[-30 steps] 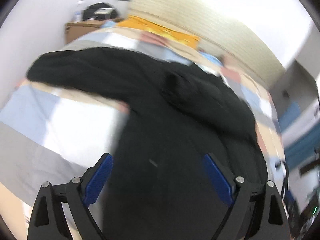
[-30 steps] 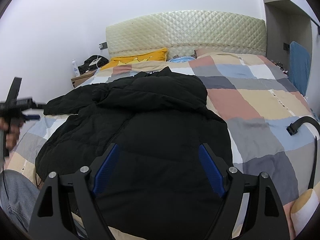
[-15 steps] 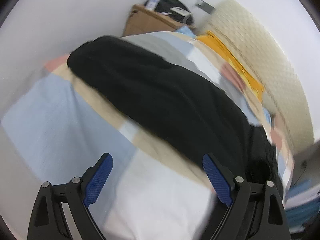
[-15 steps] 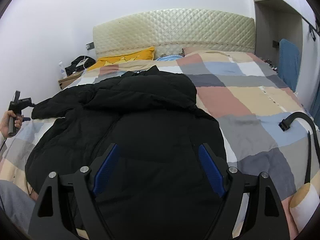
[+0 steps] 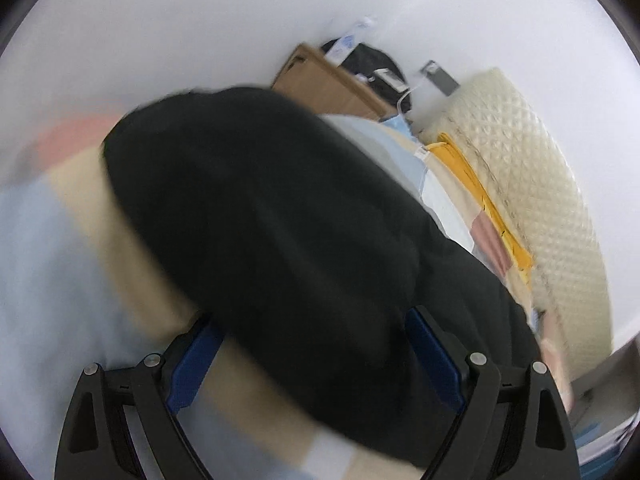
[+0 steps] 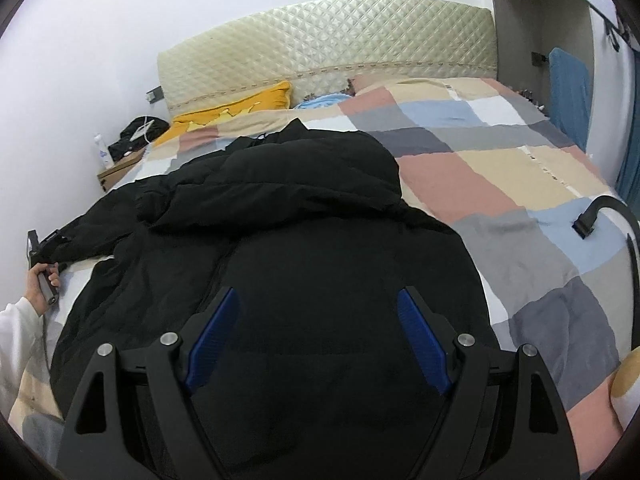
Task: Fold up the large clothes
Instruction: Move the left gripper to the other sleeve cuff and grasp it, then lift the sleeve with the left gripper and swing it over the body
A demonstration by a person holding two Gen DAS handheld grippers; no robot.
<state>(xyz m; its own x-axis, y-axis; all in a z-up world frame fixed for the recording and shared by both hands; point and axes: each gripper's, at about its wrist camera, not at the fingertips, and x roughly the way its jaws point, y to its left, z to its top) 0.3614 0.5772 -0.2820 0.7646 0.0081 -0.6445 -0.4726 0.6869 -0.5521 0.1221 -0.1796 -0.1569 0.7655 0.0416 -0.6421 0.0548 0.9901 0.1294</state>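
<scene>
A large black puffer jacket (image 6: 304,232) lies spread on the checked bedspread (image 6: 500,184), hood toward the headboard. Its left sleeve (image 5: 256,208) stretches out to the bed's left edge. My left gripper (image 5: 312,340) is open, low over that sleeve, with the sleeve lying between its blue pads; it also shows in the right wrist view (image 6: 42,250) at the sleeve's cuff. My right gripper (image 6: 318,320) is open and empty above the jacket's lower body.
A quilted cream headboard (image 6: 328,44) and a yellow pillow (image 6: 236,108) are at the far end. A wooden nightstand (image 5: 332,88) with a black bag and a bottle stands by the left wall. A black strap (image 6: 600,216) lies on the bed's right side.
My left gripper has swung left off the jacket's body and moved down along the sleeve toward the cuff. The right gripper has barely moved.
</scene>
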